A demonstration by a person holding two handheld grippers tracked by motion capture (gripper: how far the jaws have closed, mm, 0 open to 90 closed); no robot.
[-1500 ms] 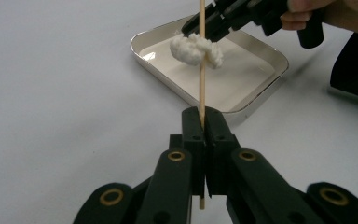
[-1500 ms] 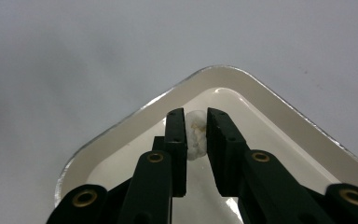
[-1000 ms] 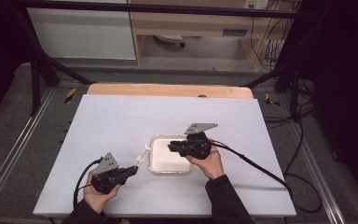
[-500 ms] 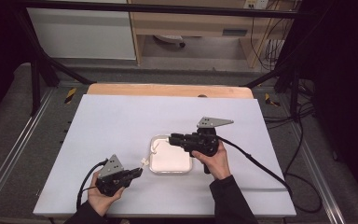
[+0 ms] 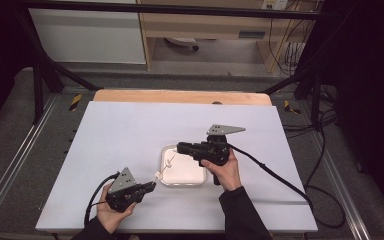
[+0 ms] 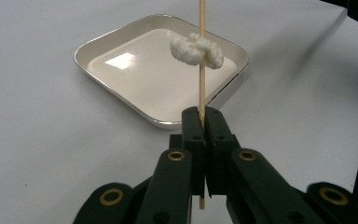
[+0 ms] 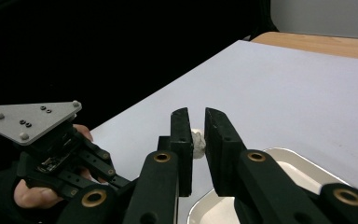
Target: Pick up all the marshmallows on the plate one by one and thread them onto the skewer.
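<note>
the wooden skewer [image 6: 202,70] is held at its lower end by the left gripper [image 6: 202,122], whose fingers [image 6: 191,135] are closed tight on the stick. in the left gripper view the skewer goes straight up from the fingers, and a small white puffy piece [image 6: 196,50] sits on it, above the tray [image 6: 121,38]. in the high view the skewer [image 5: 164,168] leans from the left gripper [image 5: 149,187] up and to the right, over the left edge of the tray [image 5: 200,181], and the white piece [image 5: 170,161] is near its far end.

the right gripper [image 5: 181,148] is held level over the tray, pointing to the left, with the right hand [image 5: 225,171] under its body and the grey plate on top. its fingers [image 7: 182,140] have just been closing; in the right gripper view there is a narrow gap between them, and the white piece [image 7: 197,142] is seen in this gap. i cannot tell if the pads already press on it.

the left hand [image 5: 111,216] holds its gripper low, near the front edge of the desk [image 5: 130,125].

the tray is shallow, square with round corners, with a shiny rim, and it lies flat on the white desk. black cables trail from both grippers over the desk
</note>
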